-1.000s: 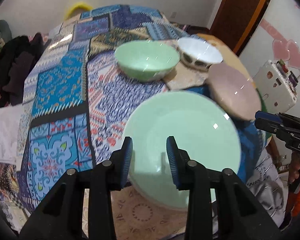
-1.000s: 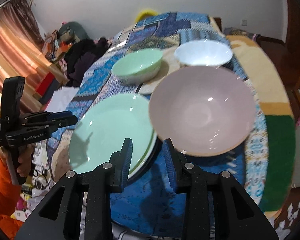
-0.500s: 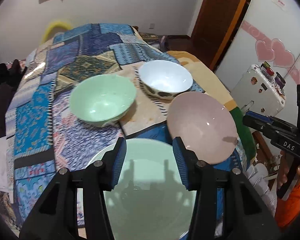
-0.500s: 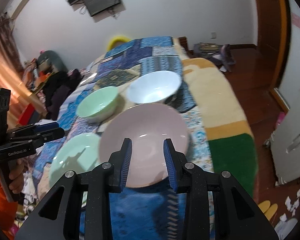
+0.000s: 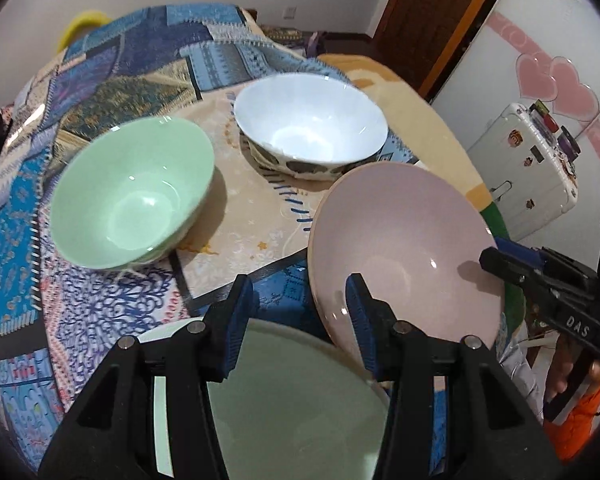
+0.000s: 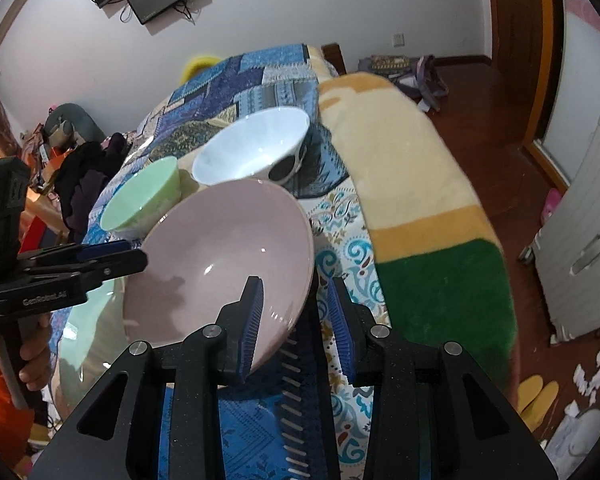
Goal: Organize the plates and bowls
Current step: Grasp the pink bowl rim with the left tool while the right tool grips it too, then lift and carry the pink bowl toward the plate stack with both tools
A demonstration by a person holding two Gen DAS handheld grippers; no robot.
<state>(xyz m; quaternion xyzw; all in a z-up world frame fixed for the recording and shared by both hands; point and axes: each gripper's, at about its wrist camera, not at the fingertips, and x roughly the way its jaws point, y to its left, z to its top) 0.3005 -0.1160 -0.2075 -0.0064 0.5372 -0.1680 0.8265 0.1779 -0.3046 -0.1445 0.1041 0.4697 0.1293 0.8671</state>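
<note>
Four dishes sit on a patchwork quilt [image 5: 100, 312]. In the left wrist view the green bowl [image 5: 132, 196] is at centre left and the white bowl [image 5: 312, 132], dark spots on its outside, is just right of it at upper centre. The pink dish [image 5: 400, 248] lies centre right, tilted, with its lower edge overlapping the green plate [image 5: 300, 408] at the bottom of the frame.

The left gripper [image 5: 298, 280] hangs over the far rim of the green plate, between the green bowl and the pink dish. Its jaws have just been opening and stand spread, with only cloth and the plate showing between them.

The right gripper [image 6: 294, 284] points down at the pink dish's near right rim. Its jaws are narrowly parted. The rim lines up with the gap, the left pad [image 6: 252, 320] is over the dish's inside, and no pad visibly presses on the dish. From the left wrist view its tip [image 5: 490, 258] sits at the dish's right edge, throwing a small shadow onto it.

At the lower left of the right wrist view a hand [image 6: 34, 356] in an orange sleeve grips the left tool's handle.
</note>
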